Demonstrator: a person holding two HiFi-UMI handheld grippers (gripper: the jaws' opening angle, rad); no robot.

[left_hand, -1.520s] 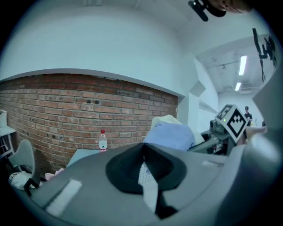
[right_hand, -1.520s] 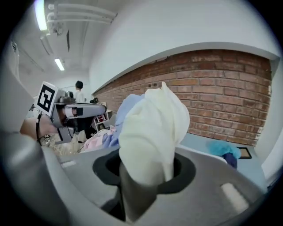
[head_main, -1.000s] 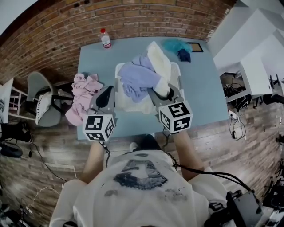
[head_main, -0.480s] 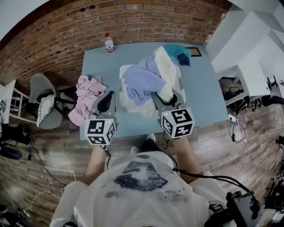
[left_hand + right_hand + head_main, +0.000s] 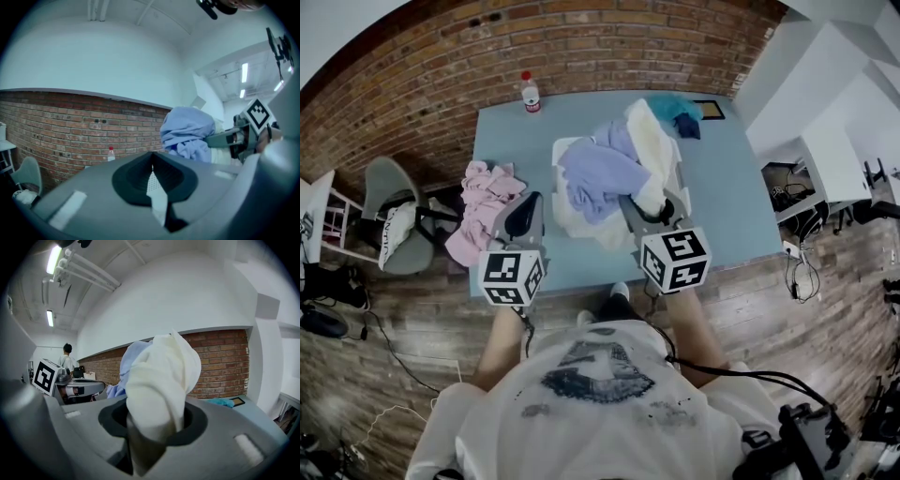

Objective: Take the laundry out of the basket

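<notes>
A white laundry basket (image 5: 560,150) stands mid-table. My right gripper (image 5: 654,208) is shut on a cream cloth (image 5: 649,150), which rises out of the basket's right side. In the right gripper view that cream cloth (image 5: 161,380) fills the gap of the right gripper (image 5: 152,425). A lavender cloth (image 5: 598,173) is bunched against it over the basket, and the lavender cloth (image 5: 187,133) also shows in the left gripper view. My left gripper (image 5: 526,216) hovers at the basket's left near corner. The left gripper (image 5: 152,174) is shut with nothing in it.
A pink heap of laundry (image 5: 481,204) lies at the table's left edge. A teal cloth (image 5: 670,101), a dark blue cloth (image 5: 689,122) and a small dark frame (image 5: 713,110) sit at the far right corner. A bottle (image 5: 528,92) stands at the far left. A grey chair (image 5: 386,216) stands left of the table.
The head view shifted slightly between one second and half a second ago. Since then neither gripper nor the cloths have visibly moved.
</notes>
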